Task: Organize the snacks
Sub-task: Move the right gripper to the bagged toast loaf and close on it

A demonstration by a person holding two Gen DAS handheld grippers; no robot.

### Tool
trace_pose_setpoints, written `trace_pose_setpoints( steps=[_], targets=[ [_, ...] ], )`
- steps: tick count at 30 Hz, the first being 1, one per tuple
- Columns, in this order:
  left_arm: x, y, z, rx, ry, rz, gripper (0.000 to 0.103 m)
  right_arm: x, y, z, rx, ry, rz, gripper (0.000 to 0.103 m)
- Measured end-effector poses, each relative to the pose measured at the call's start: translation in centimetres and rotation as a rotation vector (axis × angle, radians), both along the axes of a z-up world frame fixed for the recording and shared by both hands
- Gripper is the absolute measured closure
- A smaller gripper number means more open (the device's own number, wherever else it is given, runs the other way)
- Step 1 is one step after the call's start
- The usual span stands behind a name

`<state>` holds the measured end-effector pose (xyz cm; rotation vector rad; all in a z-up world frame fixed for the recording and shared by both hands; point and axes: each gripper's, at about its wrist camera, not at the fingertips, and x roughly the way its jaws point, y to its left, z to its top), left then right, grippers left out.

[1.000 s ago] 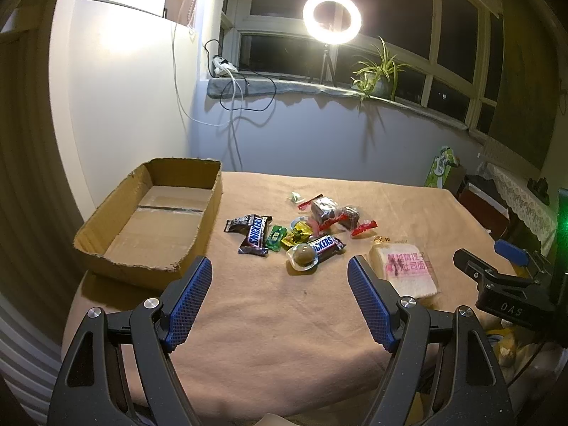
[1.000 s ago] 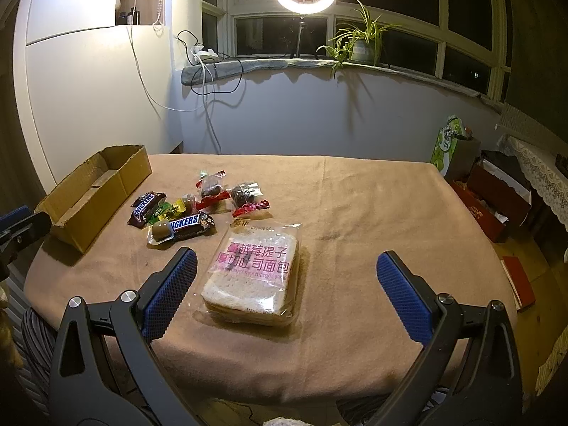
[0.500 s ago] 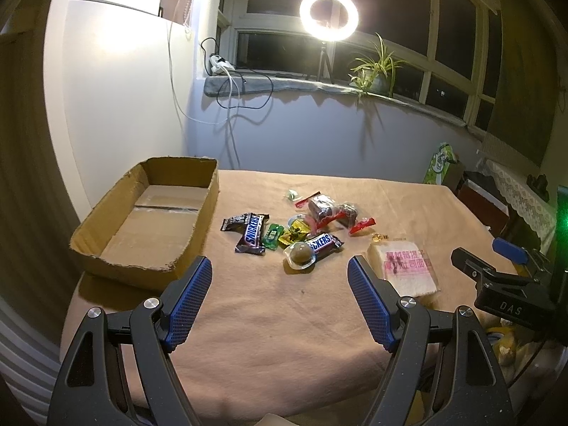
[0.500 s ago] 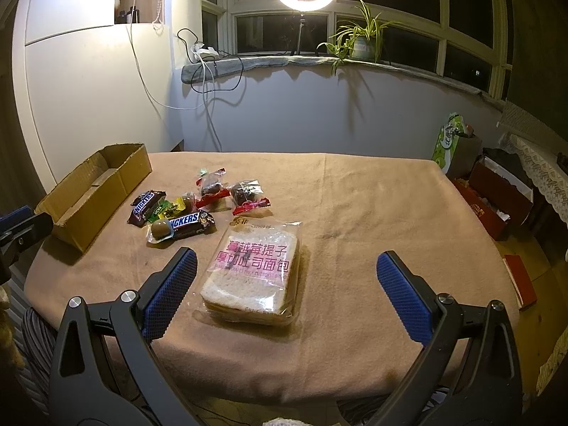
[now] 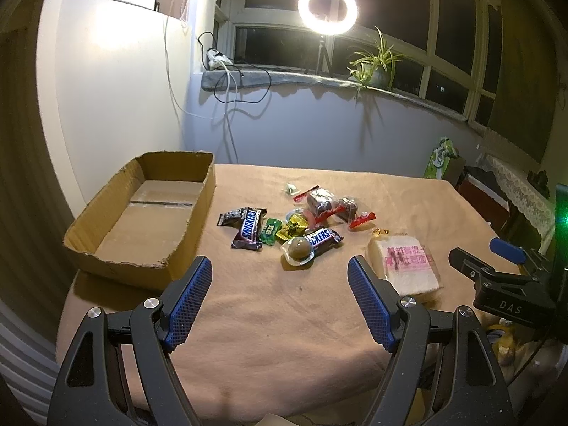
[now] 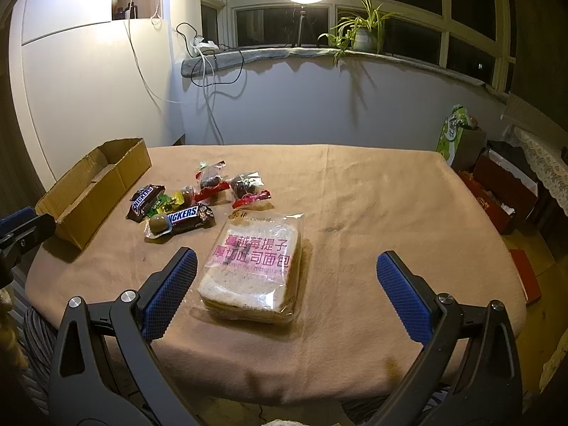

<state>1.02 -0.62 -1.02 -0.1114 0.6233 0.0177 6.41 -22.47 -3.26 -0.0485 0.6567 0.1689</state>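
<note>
- The open brown cardboard box (image 5: pixel 142 220) sits at the table's left end. Its floor shows bare, so by my judgement nothing has been sorted yet.
- The left gripper (image 5: pixel 278 301), black-framed with blue textured pads, hangs released and holds nothing, over the cloth on the near side of the box's right corner.
- Just right of the box lies the loose pile: two dark Snickers bars (image 5: pixel 248 227) (image 5: pixel 321 239), a small green sachet (image 5: pixel 271 231), a yellow-wrapped sweet (image 5: pixel 293 229) and a round brown sweet in a clear cup (image 5: pixel 297 251).
- Behind these, farther right of the box, lie two clear packets with red ends holding dark pieces (image 5: pixel 321 204) (image 5: pixel 349 209), plus a tiny pale wrapper (image 5: pixel 291 188). What they hold cannot be made out.
- The clear bag of sliced white bread with pink lettering (image 6: pixel 254 266) lies well right of the box, apart from the pile.
- The right gripper (image 6: pixel 284 284), of the same build, is spread wide and empty, with the bread lying between its pads but untouched.
- Every item remains to be moved, and the bread looks the likely first pick.
- The peach cloth-covered table (image 6: pixel 372 195) hides its own near edge behind both grippers.
- The persons holding the tools are out of view.
</note>
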Motion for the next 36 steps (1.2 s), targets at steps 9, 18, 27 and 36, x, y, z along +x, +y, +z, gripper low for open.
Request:
trace_pose_setpoints(
  steps=[9,18,27,36],
  targets=[
    [1.2,-0.3,-1.4,-0.013,0.062,-0.045,0.024,1.1,-0.4,-1.2,0.028,0.053,0.022,0.000],
    [3.4,-2.2,-4.1,-0.101,0.204,-0.192,0.024,3.2,-1.8,-3.5,0.109,0.186,0.073,0.000],
    [5.8,-4.4,-5.6,-0.220,0.284,-0.293,0.030,5.8,-3.1,-4.8,0.232,0.292,0.112,0.008],
    [8.3,-6.2,-6.8,-0.299,0.367,-0.374,0.043,8.3,-3.0,-6.5,0.327,0.402,0.165,0.023]
  ],
)
